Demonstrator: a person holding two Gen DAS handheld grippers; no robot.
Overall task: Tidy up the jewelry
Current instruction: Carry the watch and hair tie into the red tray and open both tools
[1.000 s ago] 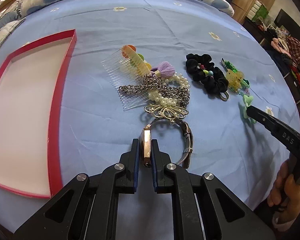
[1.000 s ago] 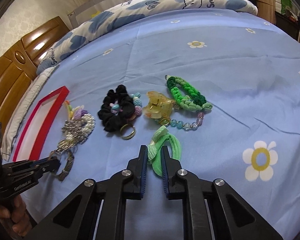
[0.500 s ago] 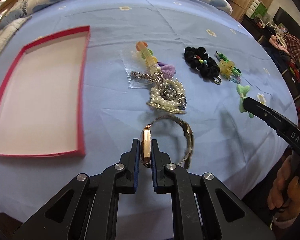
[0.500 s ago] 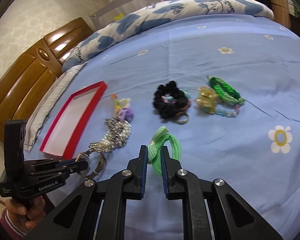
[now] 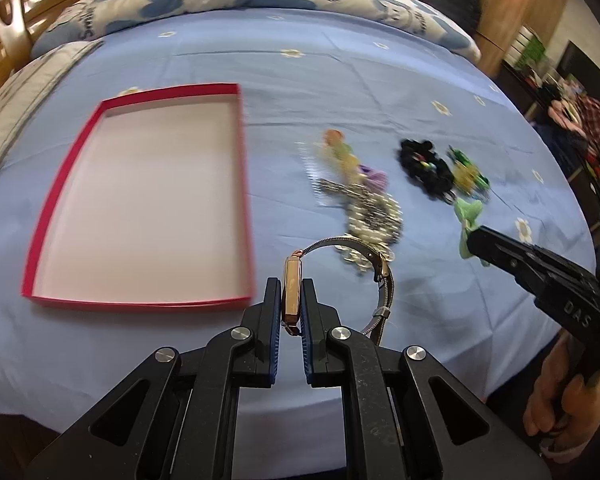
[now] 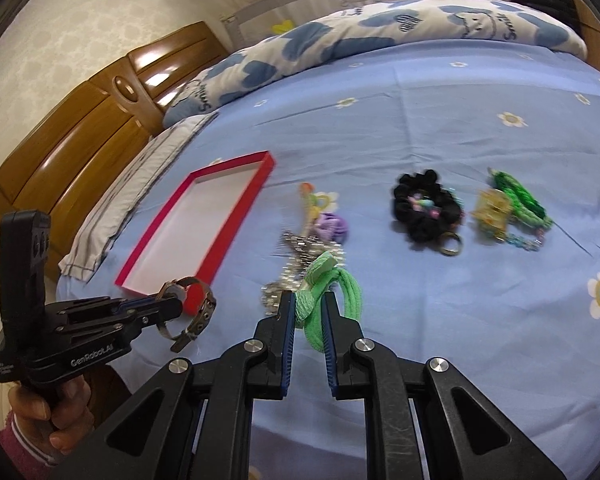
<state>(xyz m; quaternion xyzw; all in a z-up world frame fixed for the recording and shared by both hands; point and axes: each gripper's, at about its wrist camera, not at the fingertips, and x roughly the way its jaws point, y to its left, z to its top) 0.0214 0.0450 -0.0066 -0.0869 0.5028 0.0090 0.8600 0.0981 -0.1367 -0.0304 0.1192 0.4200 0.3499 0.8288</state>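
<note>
**A:** ok what's new in the last second? both claws have come up off the bed (image 5: pixel 340 80) with something pinched. A second ago the watch (image 5: pixel 292 296) was still down by the chain pile (image 5: pixel 374 216), now it's in the air, band dangling, and the view has swung so the whole red tray (image 5: pixel 244 184) shows

**B:** yep, left claw (image 5: pixel 291 300) is clamped on the watch case edge-on, hovering just off the tray's near right corner. Looks to me like the tray is the drop spot, and it has nothing in it yet, so sorting's barely begun

**A:** and the right one?

**B:** right claw (image 6: pixel 308 312) is closed on the green tie (image 6: pixel 332 292), lifted too, above the chain pile and further from the tray

**A:** poses?

**B:** both held low and roughly level, pointing across the bed. Black scrunchie (image 6: pixel 428 208) and yellow clip (image 6: pixel 492 208) still lie on the sheet
</note>
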